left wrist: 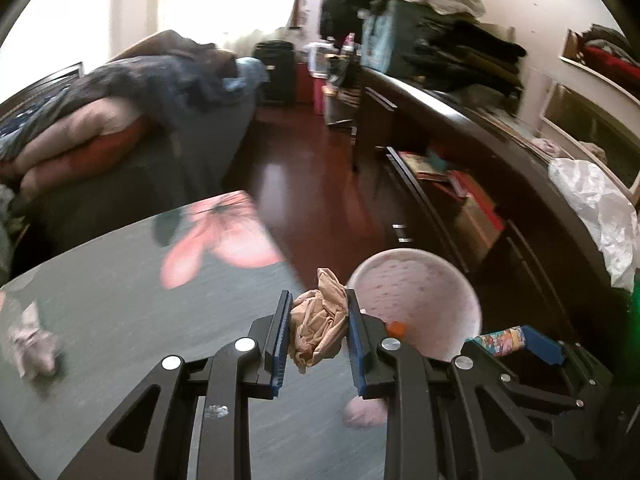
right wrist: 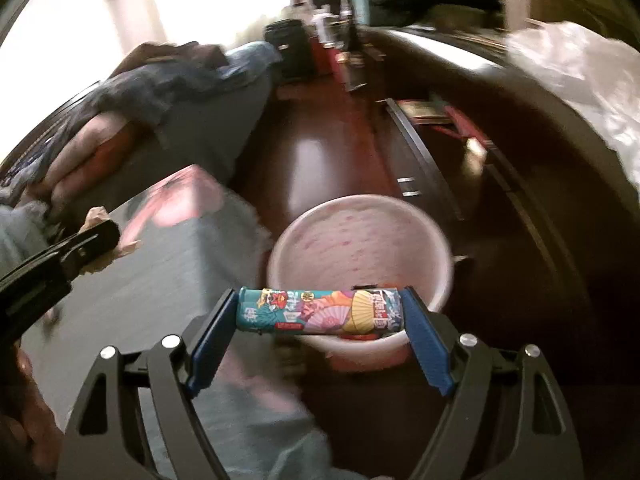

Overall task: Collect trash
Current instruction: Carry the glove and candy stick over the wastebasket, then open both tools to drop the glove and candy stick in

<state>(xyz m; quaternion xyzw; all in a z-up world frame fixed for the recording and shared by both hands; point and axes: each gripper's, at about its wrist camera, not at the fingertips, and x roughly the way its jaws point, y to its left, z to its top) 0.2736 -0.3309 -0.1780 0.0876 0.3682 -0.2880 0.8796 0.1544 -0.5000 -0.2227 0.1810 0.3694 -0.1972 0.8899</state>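
Note:
My left gripper (left wrist: pixel 318 316) is shut on a crumpled tan paper wad (left wrist: pixel 318 326) and holds it over the edge of a grey table (left wrist: pixel 120 320), beside a pink bin (left wrist: pixel 416 300). My right gripper (right wrist: pixel 320 312) is shut on a colourful printed wrapper tube (right wrist: pixel 318 311), held crosswise above the near rim of the pink bin (right wrist: pixel 360 236). The right gripper and its tube (left wrist: pixel 502 338) also show at the right of the left wrist view. The left gripper (right wrist: pixel 96 240) with the paper wad shows at the left of the right wrist view.
A crumpled pinkish scrap (left wrist: pixel 34 344) lies on the table's left side, and another pink scrap (left wrist: pixel 366 414) lies near the left gripper. A pink flower print (left wrist: pixel 224 236) marks the tabletop. A dark cabinet (left wrist: pixel 480 184) with a white plastic bag (left wrist: pixel 596 204) stands right. A bed (left wrist: pixel 120 120) stands left.

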